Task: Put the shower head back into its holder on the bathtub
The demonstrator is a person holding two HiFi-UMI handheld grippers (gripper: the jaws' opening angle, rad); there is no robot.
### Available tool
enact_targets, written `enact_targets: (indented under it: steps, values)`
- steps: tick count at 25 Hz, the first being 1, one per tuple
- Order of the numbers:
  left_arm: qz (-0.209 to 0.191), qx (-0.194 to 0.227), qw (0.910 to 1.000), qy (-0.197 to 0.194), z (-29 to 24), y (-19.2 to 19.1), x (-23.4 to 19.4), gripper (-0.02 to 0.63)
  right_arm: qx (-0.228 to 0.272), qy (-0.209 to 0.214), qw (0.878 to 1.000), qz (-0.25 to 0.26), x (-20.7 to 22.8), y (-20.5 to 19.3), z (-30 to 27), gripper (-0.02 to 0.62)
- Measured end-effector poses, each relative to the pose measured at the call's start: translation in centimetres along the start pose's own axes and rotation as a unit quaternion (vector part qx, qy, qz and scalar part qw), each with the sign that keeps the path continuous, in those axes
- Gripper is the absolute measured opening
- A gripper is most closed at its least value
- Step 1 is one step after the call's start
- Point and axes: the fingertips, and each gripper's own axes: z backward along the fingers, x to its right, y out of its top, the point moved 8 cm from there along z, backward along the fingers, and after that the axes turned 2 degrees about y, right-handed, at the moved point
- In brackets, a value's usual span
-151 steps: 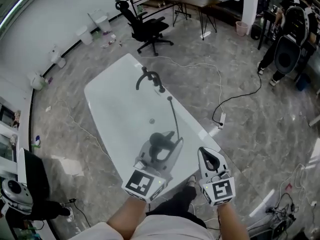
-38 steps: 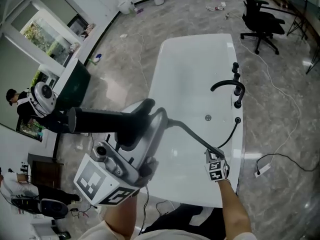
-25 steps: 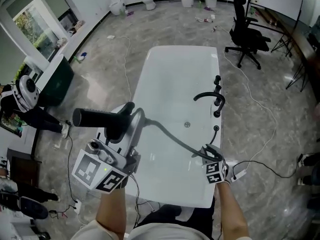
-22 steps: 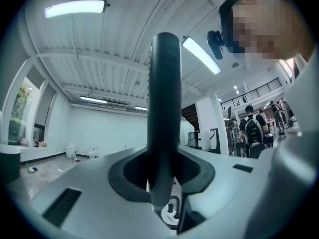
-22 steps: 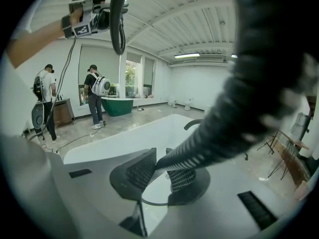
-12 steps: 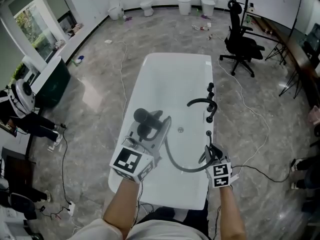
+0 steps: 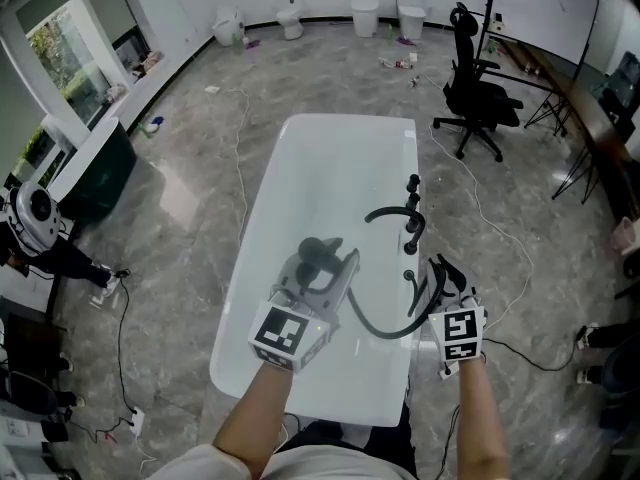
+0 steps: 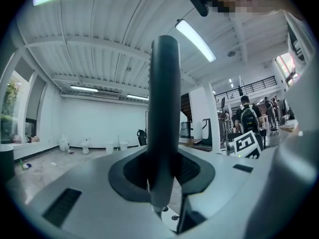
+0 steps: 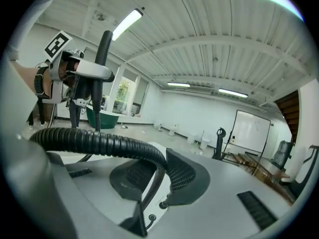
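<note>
Above the tub (image 7: 330,158), the left gripper (image 7: 322,268) is clamping the shower head (image 7: 318,250) upright, hose end down, while the right gripper (image 7: 440,280) is pinching the hose (image 7: 380,328).

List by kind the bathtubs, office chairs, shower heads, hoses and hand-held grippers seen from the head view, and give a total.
bathtub: 1
office chair: 1
shower head: 1
hose: 1
hand-held grippers: 2
total: 6
</note>
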Motion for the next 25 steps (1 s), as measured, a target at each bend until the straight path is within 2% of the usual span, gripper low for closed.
enact_targets:
  steps: [4,11,18,25]
  values:
    - [-0.014,0.004,0.9993,0.034,0.3,0.8,-0.8,0.106,0.032,0.003,0.999,0.041,1.7,2.2,-1.8,0.071]
    - [-0.013,0.009,0.9984,0.055,-0.2,0.9,-0.8,0.106,0.061,-0.011,0.991,0.115,4.5,5.4,-4.5,0.071]
    - [-0.013,0.007,0.9976,0.067,-3.3,1.8,1.0,0.106,0.086,-0.025,0.981,0.170,8.0,6.2,-6.0,0.071]
    - [-0.021,0.002,0.9956,0.091,-5.6,1.9,2.4,0.106,0.108,-0.023,0.973,0.203,10.2,4.9,-8.4,0.071]
